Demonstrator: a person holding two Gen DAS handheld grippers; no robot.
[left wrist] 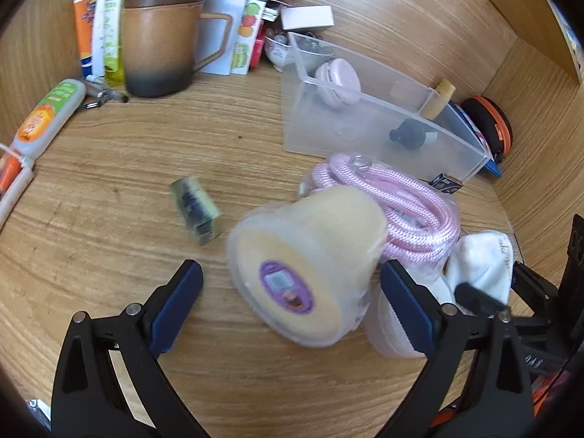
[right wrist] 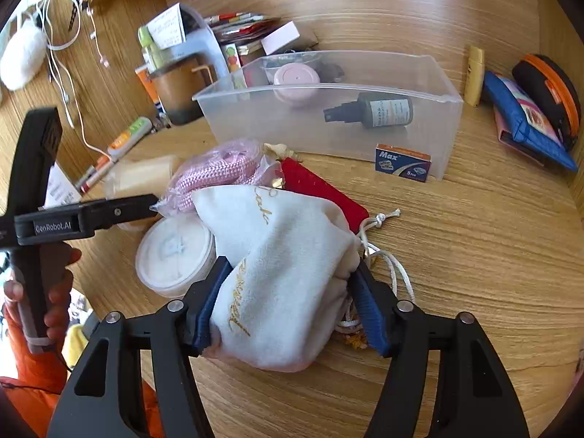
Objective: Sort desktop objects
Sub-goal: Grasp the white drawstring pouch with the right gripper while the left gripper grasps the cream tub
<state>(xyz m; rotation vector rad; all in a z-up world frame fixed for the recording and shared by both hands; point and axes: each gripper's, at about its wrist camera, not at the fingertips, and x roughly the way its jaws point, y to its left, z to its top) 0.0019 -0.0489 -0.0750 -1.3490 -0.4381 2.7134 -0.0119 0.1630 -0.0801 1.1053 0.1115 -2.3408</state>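
A cream sponge in clear plastic wrap (left wrist: 306,262) lies on its side on the desk, between the jaws of my left gripper (left wrist: 292,284), which is open around it. My right gripper (right wrist: 288,306) is shut on a white drawstring pouch (right wrist: 284,262) with gold lettering; the pouch also shows in the left wrist view (left wrist: 481,262). A clear plastic bin (right wrist: 365,138) holds a pink round case (right wrist: 295,80) and a dark spray bottle (right wrist: 376,109). A bagged pink rope (left wrist: 401,197) lies beside the sponge. The left gripper also shows at the left of the right wrist view (right wrist: 149,200).
A brown mug (left wrist: 160,43), tubes (left wrist: 47,116) and packets crowd the back left. A small green eraser block (left wrist: 197,208), a white round tub (right wrist: 175,252), a red pouch (right wrist: 321,189), a Max staples box (right wrist: 401,162), a blue pouch (right wrist: 525,120) and an orange-black case (right wrist: 551,87) lie around.
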